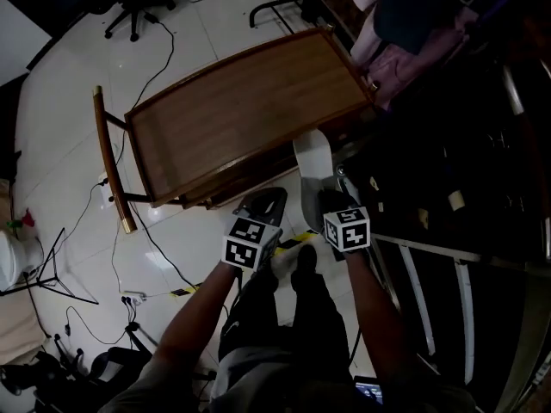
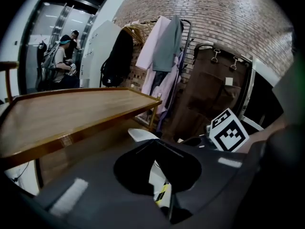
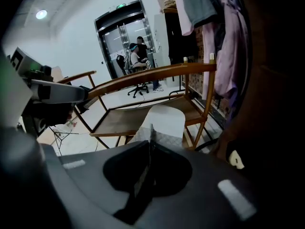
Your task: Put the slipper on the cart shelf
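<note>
A white slipper point(image 1: 314, 166) hangs at the near right corner of the wooden cart point(image 1: 241, 119), below its top shelf. My right gripper point(image 1: 333, 201) is shut on the slipper's near end. In the right gripper view the slipper point(image 3: 163, 120) sticks out ahead of the closed jaws point(image 3: 150, 133), over the cart's lower shelf point(image 3: 119, 120). My left gripper point(image 1: 265, 205) hovers just left of it, shut and holding nothing. The left gripper view shows the slipper point(image 2: 142, 135) beyond its jaws point(image 2: 153, 146) and the cart's top shelf point(image 2: 71, 111) at left.
Coats point(image 2: 164, 51) hang on a rack behind the cart. A dark metal rack point(image 1: 465, 196) stands close on the right. Cables point(image 1: 129, 231) and a power strip lie on the white floor, with an office chair point(image 1: 142, 7) farther off. People point(image 2: 59, 63) stand at a glass doorway.
</note>
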Demonstrator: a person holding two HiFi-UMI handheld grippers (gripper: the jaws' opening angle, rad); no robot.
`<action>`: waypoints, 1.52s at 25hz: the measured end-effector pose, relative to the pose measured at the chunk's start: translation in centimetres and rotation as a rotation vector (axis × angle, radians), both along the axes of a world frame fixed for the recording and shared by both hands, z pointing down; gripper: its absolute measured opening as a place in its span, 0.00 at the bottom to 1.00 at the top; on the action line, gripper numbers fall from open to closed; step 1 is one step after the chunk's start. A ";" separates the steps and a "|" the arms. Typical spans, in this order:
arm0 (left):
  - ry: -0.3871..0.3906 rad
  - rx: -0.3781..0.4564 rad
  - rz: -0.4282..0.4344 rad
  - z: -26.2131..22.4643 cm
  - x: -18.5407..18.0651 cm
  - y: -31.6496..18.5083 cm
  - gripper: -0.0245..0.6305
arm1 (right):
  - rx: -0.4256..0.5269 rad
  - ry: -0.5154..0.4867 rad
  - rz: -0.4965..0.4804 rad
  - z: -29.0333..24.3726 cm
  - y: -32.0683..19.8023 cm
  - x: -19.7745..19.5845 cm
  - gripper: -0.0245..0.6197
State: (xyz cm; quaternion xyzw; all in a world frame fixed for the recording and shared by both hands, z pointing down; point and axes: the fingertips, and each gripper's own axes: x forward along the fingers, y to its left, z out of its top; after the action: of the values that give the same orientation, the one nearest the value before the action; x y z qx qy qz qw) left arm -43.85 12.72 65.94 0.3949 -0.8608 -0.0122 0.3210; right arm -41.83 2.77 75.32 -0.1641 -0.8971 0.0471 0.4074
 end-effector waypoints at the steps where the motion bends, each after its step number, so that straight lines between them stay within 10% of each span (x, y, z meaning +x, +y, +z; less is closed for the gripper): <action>1: 0.003 -0.001 0.018 -0.8 0.7 -0.2 0.05 | -0.005 -0.005 0.014 -1.4 -0.2 1.1 0.05; 21: -0.181 0.102 0.337 -20.9 17.8 -6.5 0.05 | 0.017 -0.423 0.156 -30.4 -3.0 24.0 0.05; 38: -0.182 0.152 0.745 -23.3 40.4 -22.5 0.05 | 0.163 -0.429 0.565 -32.7 -16.3 51.2 0.05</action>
State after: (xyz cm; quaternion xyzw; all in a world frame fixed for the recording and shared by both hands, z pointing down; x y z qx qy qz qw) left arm -3.45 -9.78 42.67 0.7026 -0.6799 0.0768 0.1955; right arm 9.32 -13.56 42.62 0.1173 -0.9729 0.0508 0.1927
